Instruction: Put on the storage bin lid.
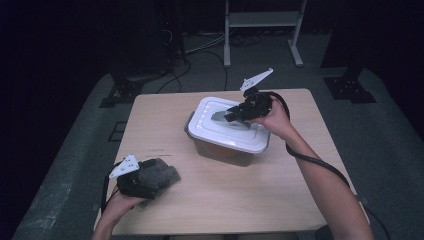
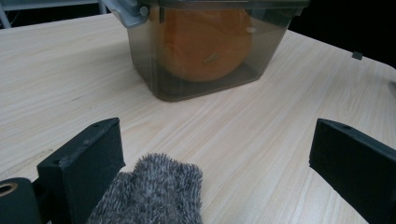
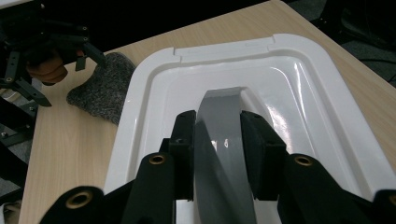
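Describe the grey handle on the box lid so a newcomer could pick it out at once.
Start at the wooden table, then find the smoky see-through box with a white lid near its far edge. In the lid's sunken middle runs the grey handle, an arched strap pinched by the right gripper. It is the only smooth grey piece there; the other grey item, a fuzzy sock, lies near the left gripper.

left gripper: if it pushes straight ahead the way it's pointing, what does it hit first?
Probably the smoky plastic box holding something orange. The left gripper stands open, the grey knit cloth lying low between its jaws; bare table lies ahead before the box. Depth is a guess.
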Demonstrator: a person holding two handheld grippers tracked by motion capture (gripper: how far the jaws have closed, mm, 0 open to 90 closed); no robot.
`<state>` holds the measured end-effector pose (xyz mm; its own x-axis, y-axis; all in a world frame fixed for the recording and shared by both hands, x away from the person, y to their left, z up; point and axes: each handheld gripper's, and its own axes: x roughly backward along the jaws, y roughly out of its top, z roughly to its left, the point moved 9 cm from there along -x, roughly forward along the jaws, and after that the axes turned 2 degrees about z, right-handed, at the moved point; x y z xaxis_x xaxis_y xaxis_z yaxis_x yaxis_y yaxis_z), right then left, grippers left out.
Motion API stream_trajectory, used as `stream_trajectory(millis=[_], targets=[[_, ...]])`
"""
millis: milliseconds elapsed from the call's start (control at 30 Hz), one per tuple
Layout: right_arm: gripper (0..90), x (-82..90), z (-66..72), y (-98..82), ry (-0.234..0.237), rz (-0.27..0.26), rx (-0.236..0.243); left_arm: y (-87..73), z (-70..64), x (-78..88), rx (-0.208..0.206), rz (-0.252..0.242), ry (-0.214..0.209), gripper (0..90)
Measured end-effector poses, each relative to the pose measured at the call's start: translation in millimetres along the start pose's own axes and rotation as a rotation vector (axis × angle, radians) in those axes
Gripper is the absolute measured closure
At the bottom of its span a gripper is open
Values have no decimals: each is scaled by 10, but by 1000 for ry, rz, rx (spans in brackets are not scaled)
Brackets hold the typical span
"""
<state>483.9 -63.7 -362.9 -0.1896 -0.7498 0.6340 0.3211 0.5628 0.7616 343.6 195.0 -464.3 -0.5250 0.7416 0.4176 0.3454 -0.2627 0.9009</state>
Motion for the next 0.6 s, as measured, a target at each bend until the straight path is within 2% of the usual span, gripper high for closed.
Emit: stream_trajectory(millis=[600], targets=[[661,-218,-99,-52,14,29,13,-5,-5,-6,1,2,-6,23]])
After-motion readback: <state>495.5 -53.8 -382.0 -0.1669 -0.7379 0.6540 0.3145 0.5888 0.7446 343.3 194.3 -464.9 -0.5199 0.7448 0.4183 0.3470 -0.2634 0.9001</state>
